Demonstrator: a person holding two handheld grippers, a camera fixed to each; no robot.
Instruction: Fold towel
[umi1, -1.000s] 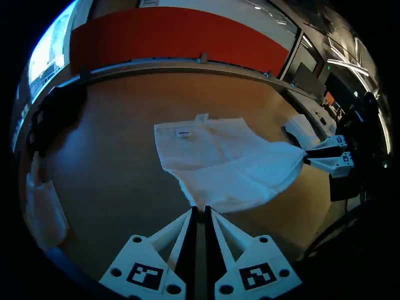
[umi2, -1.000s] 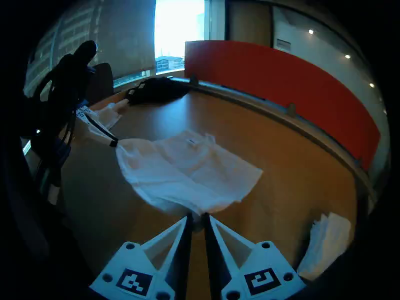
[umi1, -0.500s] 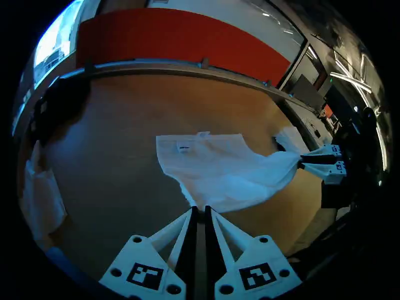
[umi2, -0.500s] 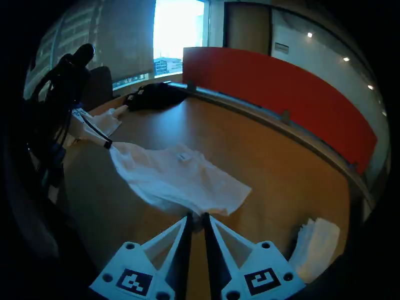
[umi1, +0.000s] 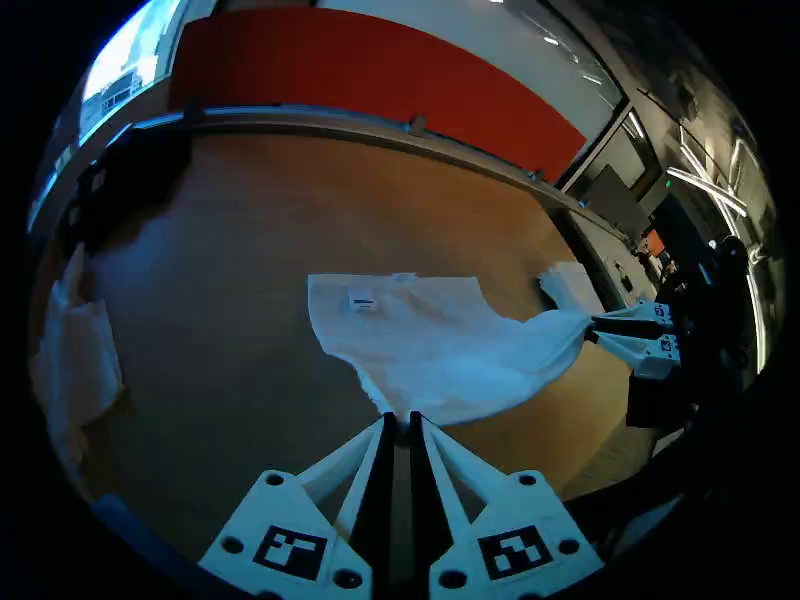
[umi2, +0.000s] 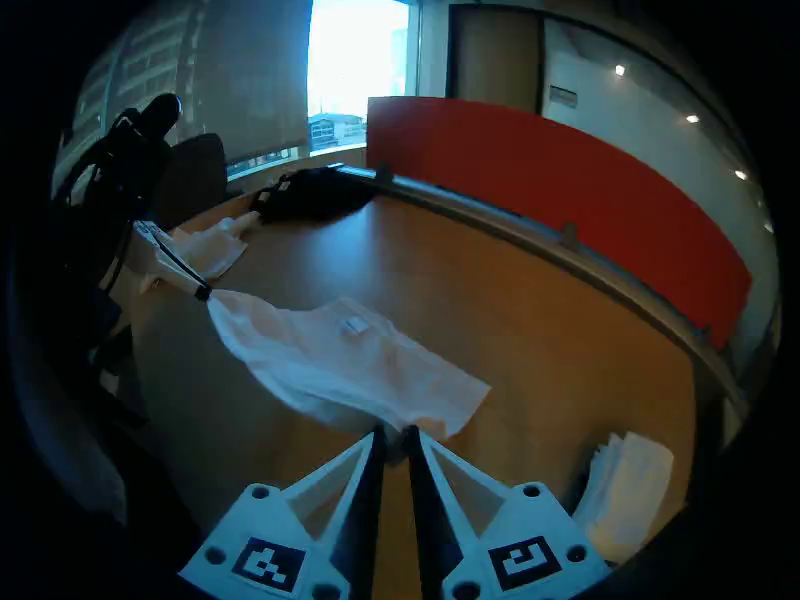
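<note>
With the left hand-held gripper, clamped shut on one corner of the white towel; with the right hand-held gripper, likewise on another; far edge resting on the bench.

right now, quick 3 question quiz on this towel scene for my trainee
1. True or false: no gripper touches the towel on the table.
2. What does the right gripper hold? A) a towel corner B) the table edge C) nothing
3. Fill in: the left gripper is ___ on the towel's edge.

Key: 1 false, both grippers pinch it. 2 A. 3 shut.
</note>
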